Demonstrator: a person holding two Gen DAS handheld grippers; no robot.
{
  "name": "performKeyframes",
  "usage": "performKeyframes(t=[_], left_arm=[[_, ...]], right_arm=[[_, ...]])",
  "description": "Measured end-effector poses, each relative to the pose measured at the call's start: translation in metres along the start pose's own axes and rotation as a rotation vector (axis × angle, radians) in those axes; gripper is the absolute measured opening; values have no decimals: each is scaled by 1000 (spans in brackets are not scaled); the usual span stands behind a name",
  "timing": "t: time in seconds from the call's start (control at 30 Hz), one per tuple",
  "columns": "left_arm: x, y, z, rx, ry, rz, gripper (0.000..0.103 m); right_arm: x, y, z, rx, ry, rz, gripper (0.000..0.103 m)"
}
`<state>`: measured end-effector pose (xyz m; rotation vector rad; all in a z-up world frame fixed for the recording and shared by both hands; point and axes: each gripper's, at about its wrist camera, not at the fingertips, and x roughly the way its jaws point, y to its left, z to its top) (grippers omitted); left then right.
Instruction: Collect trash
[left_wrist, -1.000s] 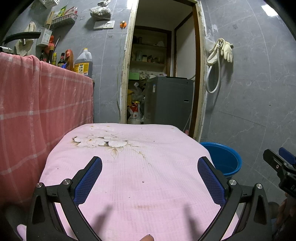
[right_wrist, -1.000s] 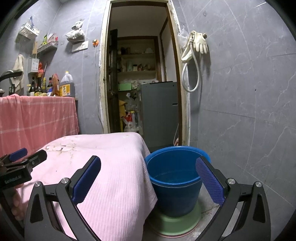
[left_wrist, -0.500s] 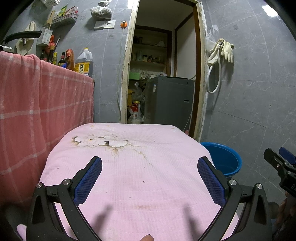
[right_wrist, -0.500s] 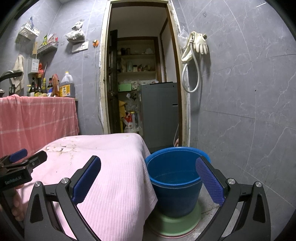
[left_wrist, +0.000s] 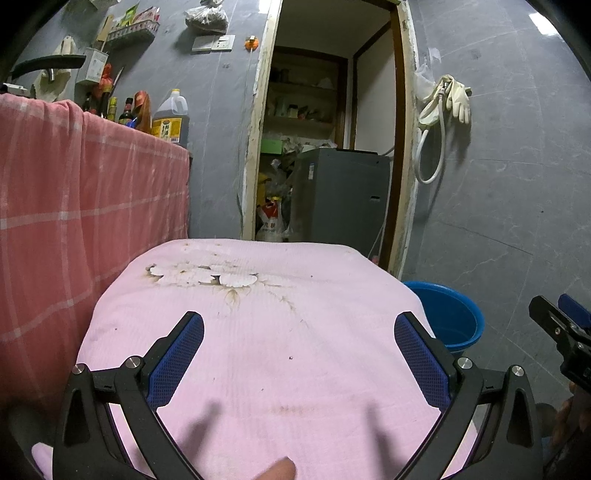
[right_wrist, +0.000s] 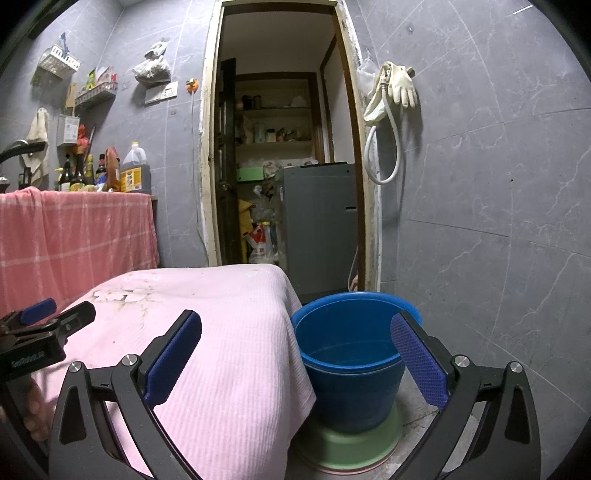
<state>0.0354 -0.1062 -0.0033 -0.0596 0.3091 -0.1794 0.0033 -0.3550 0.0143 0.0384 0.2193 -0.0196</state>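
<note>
1. Both of your tools are empty. The left gripper (left_wrist: 298, 363) hovers over the pink cloth (left_wrist: 258, 369) with its jaws spread wide, and the right gripper (right_wrist: 295, 363) is just as wide, straddling the cloth's edge and the blue bucket (right_wrist: 351, 354).
2. No distinct piece of trash shows on the cloth. You see only tiny dark specks (left_wrist: 290, 357) and a pale, brown-edged patch (left_wrist: 199, 275) near the far side; whether that patch is litter or a print on the fabric is impossible to tell. Grab at it blindly and you are likely to pinch the cloth itself and drag it off the surface.
3. The bucket sits just beside the cloth's right edge, on a green base (right_wrist: 354, 443). Swing the right gripper down carelessly and a finger may clip the rim and tip it.
4. The specks are too small for wide pads; closing on them probably catches only fabric.
5. Your two tools sit near each other, so crossing them risks a knock.
</note>
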Motion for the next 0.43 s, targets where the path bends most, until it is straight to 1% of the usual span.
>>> performKeyframes(t=[0.43], left_arm=[[1, 6, 0, -21, 9, 6, 101]], right_arm=[[-1, 2, 2, -2, 0, 1, 103]])
